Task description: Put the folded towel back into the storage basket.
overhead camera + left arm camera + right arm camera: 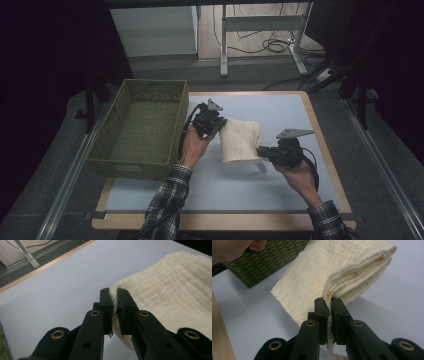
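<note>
The white table (280, 107) carries a green woven basket (141, 127) at nine o'clock from the cream folded cloth (241, 140), which hangs at the table's middle, slung between both grippers and lifted clear of the surface. The left gripper (214, 126) pinches the cloth's edge at ten o'clock, jaws pressed tight on the fabric. The right gripper (261, 150) pinches the layered corner at four o'clock, jaws likewise clamped on cloth.
</note>
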A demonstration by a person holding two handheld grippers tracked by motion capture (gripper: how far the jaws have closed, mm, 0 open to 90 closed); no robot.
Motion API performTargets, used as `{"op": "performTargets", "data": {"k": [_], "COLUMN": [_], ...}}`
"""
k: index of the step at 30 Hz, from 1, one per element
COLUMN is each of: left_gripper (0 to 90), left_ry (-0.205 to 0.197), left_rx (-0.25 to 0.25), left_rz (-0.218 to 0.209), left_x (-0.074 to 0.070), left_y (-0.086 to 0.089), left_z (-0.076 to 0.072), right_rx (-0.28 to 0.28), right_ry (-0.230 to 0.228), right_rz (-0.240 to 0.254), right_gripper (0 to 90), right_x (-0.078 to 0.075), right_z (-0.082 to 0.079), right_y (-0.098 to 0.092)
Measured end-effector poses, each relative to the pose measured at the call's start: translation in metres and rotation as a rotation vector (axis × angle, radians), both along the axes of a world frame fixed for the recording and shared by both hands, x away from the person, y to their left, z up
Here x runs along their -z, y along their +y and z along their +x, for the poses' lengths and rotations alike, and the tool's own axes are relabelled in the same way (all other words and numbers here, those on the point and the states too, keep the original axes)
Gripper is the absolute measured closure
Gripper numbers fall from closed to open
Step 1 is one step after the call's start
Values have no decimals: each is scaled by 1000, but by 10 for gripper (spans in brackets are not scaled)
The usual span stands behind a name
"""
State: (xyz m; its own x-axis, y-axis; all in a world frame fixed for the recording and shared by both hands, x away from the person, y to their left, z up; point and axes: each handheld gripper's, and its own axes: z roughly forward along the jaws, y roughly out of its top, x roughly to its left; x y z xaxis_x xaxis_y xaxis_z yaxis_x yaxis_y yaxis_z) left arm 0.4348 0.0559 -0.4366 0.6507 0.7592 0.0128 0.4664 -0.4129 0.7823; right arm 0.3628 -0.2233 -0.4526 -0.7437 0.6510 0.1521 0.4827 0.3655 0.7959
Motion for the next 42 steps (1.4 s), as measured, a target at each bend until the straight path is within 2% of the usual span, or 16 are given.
{"op": "performTargets", "data": {"k": [10, 15, 25, 32, 42], "left_gripper": [831, 830, 828, 826, 828], "left_ry": [-29, -40, -47, -63, -87], "left_rx": [-34, -49, -83, -102, -137], "left_rz": [24, 39, 54, 81, 91], "left_x": [-21, -29, -38, -46, -60], "left_y": [25, 36, 55, 66, 85], "left_z": [1, 1, 2, 0, -3], "right_rx": [-30, -41, -64, -76, -100], "right_ry": [-17, -11, -8, -5, -2], "right_rz": [12, 23, 43, 53, 74], "right_gripper": [840, 840, 840, 840, 840], "right_x": [-13, -19, -26, -32, -44], "right_z": [9, 14, 22, 28, 35], "right_y": [25, 37, 56, 66, 84]}}
